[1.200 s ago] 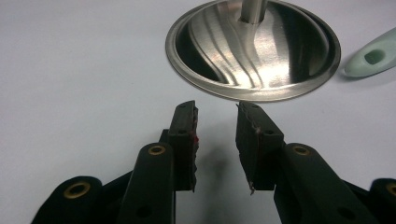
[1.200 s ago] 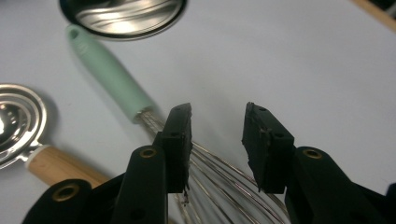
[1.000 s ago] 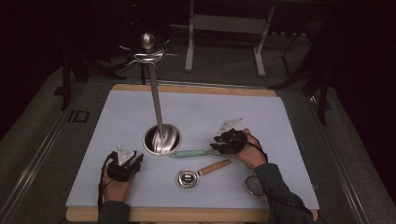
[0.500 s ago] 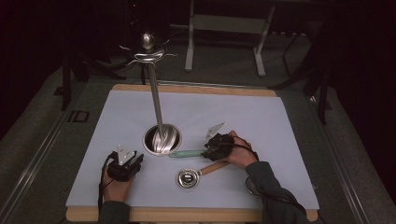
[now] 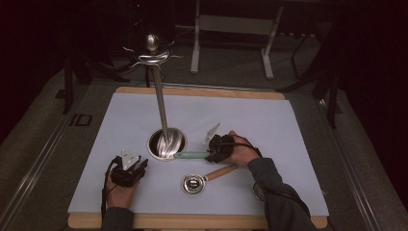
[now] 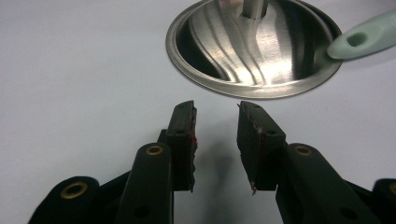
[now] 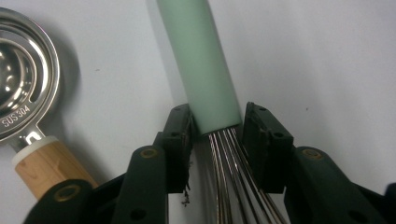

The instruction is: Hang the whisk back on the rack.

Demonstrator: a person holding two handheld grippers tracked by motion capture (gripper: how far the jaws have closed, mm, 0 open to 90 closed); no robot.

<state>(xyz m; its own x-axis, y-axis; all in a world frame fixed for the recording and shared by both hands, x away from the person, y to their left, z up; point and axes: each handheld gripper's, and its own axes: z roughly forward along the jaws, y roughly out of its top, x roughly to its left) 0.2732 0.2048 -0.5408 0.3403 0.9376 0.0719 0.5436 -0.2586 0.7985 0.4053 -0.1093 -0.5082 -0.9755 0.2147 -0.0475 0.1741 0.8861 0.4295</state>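
Whisk [image 7: 205, 74] handle end between right gripper [image 7: 217, 128] fingers [image 7: 180, 140]

Left gripper [image 6: 215, 140] sits low over the white desk [image 6: 79, 70], fingers [image 6: 183, 140] apart, nothing between them. Steel bowl [image 6: 261, 51] ahead, pale green handle [image 6: 369, 39] touching its rim.

Recording lab or studio, not home. Dark curtained surround; metal stand legs [image 5: 231, 43] at top centre of frame; lone wooden table [image 5: 192, 222] under white sheet [image 5: 240, 115]; floor rail [image 5: 43, 159] at left; kitchen utensils staged as props, centre.
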